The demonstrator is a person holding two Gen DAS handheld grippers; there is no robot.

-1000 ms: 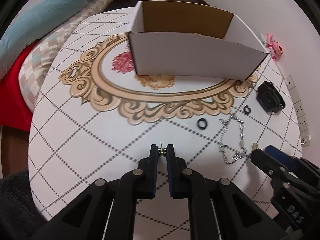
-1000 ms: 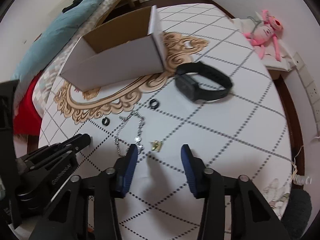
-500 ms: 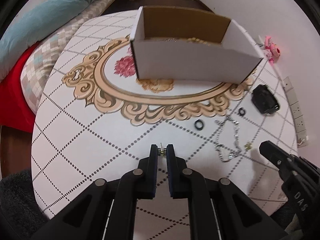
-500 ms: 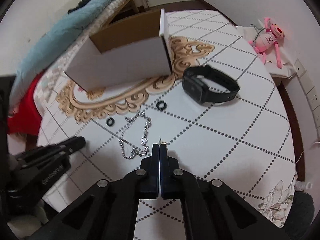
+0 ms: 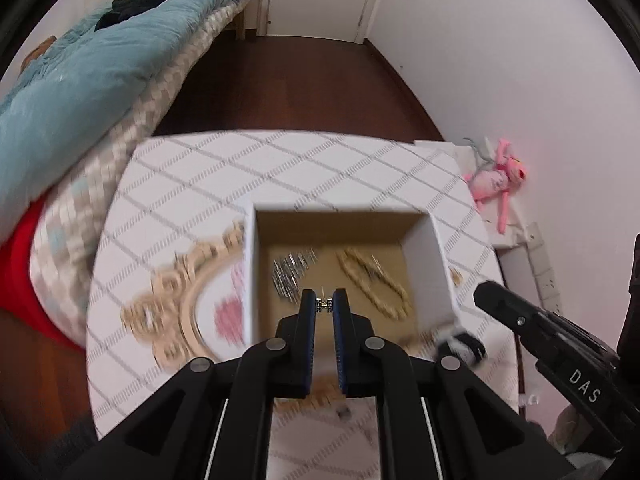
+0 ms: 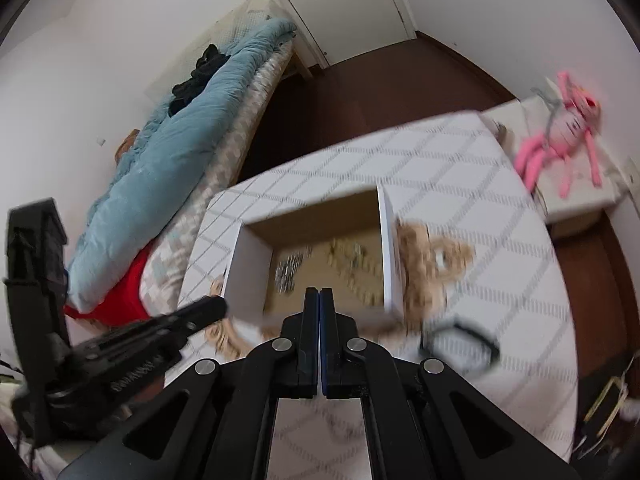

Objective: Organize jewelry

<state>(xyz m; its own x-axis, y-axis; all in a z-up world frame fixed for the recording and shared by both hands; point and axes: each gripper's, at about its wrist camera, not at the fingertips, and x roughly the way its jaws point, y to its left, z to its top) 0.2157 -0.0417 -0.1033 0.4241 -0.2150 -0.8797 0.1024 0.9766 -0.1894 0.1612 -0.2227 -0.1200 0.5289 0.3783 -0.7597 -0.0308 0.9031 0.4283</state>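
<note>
My left gripper (image 5: pixel 324 303) is shut on a small earring (image 5: pixel 324 302) and holds it above the open white cardboard box (image 5: pixel 438 258). Inside the box lie a silver chain (image 5: pixel 289 274) and a gold chain (image 5: pixel 374 282). My right gripper (image 6: pixel 319 296) is shut tight above the near edge of the same box (image 6: pixel 387 256); no held piece shows between its pads. It shut on a small gold piece half a second earlier. The right gripper's arm (image 5: pixel 552 344) shows at the right of the left wrist view. Both views are blurred.
A black watch (image 6: pixel 460 344) lies on the white patterned table (image 6: pixel 480 184) right of the box. A bed with a blue quilt (image 5: pixel 72 76) stands to the left. A pink plush toy (image 6: pixel 560 136) lies on a side stand at the right.
Both grippers rose and moved forward from the loose jewelry at the table's front to above the box. The right gripper closed on the small gold piece a second ago.
</note>
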